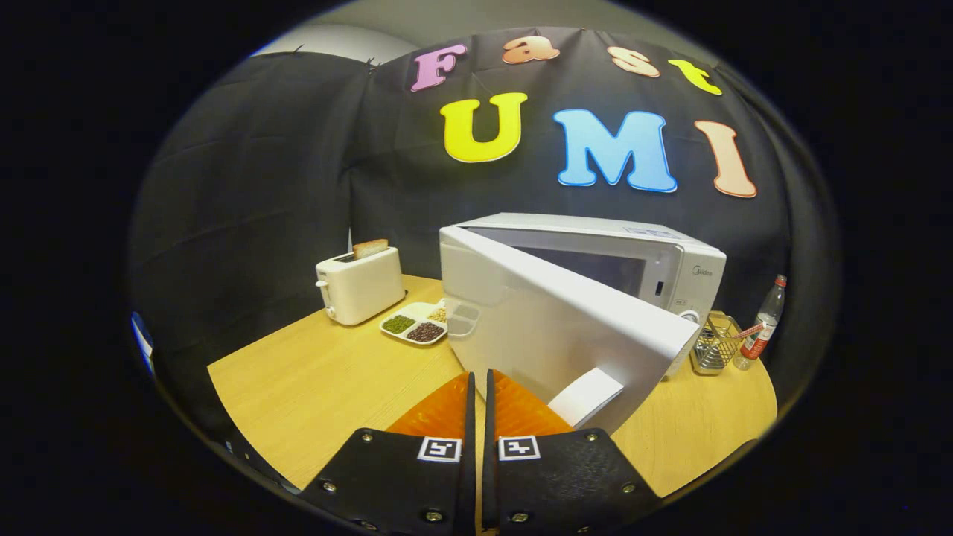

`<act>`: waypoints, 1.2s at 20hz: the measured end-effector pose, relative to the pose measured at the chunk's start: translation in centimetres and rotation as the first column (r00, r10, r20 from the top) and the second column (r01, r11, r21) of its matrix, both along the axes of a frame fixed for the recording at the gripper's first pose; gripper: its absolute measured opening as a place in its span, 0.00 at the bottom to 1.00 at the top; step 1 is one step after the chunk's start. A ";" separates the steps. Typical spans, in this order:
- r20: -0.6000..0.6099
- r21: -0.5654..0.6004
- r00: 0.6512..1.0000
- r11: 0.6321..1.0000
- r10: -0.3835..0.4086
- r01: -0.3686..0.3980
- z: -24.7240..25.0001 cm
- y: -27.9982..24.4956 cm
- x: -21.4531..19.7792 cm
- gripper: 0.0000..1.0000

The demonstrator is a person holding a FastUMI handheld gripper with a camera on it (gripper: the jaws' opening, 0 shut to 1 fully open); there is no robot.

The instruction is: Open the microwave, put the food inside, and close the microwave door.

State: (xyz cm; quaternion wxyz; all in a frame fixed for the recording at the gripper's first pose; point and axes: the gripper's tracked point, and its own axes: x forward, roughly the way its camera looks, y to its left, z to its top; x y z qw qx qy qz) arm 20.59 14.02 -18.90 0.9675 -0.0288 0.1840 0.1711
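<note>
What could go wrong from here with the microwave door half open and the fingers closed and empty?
1. The gripper is shut with nothing between its fingers, right by the microwave door; pushing on could knock the door instead of swinging it cleanly.
2. The door hangs partly open across the cavity of the microwave, so food may not pass yet.
3. The divided dish and a clear container sit near the door's hinge side; a wider swing might nudge them.

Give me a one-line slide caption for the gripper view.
Gripper, fingers shut, before the microwave's half-open door; toaster beyond.
</note>
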 end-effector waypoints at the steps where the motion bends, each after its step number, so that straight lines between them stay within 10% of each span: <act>1: 0.001 0.002 1.000 1.000 -0.014 0.014 0.0 -0.5 0.5 0.04; 24: -0.001 0.024 0.978 0.977 -0.210 0.210 -0.5 -6.4 12.3 0.04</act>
